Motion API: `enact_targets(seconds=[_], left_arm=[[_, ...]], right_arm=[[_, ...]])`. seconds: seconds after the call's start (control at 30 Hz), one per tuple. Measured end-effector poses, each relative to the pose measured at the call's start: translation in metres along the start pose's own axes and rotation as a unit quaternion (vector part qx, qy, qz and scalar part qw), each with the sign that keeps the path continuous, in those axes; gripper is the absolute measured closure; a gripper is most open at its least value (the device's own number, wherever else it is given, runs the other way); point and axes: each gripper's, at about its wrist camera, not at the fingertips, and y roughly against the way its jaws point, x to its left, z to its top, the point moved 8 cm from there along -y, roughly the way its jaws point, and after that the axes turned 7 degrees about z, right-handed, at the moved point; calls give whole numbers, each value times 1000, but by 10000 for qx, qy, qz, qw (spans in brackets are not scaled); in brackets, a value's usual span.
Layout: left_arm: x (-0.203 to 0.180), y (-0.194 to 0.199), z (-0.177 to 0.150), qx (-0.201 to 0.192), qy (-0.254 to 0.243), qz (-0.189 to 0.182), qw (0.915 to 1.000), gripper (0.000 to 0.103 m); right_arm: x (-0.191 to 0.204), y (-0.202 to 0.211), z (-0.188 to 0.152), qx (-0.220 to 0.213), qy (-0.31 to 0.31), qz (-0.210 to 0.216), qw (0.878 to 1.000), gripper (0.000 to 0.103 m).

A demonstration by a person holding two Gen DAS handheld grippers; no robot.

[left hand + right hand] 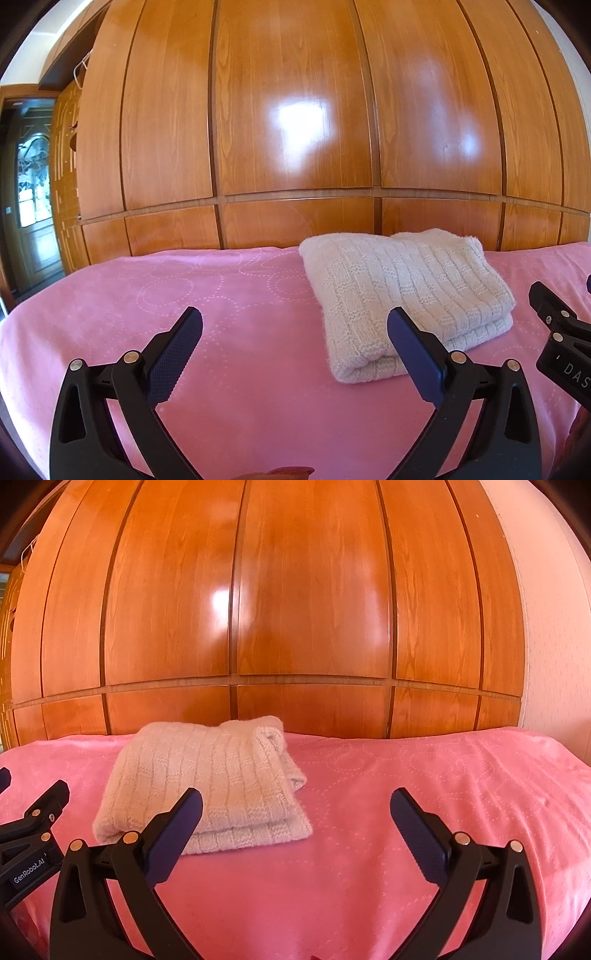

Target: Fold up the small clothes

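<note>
At the far left of the left wrist view, a doorway with a patterned glass door (pixel 31 181) is seen past the end of a wooden wardrobe (pixel 291 110), whose glossy panels fill the background across both views. Below it, a bed is covered by a pink blanket (pixel 221 288) stitched with dotted circles. On the left, the left tool (pixel 294 324) is held low over the blanket with its jaws spread wide and nothing gripped between them; its right finger is seen in front of the near edge of the garment, and contact cannot be told. A cream knitted sweater (pixel 402 291) is laid folded into a thick rectangle on the blanket, toward the far side of the bed, between the two tools. To its right, the right tool (pixel 296 805) is likewise held with its jaws wide apart and empty, only pink blanket being framed between its fingers, while its left finger overlaps the folded sweater's near right corner. At the far right, a pale wall (pixel 554 627) is seen beside the wardrobe.
</note>
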Motion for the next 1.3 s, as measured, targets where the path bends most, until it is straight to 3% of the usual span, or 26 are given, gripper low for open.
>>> enact_targets(seconds=[1.3], left_arm=[[0,-6,-2,89,-8,-60,9999,4]], right_arm=[[-2,-4,-4,148,-135,19,9998,2]])
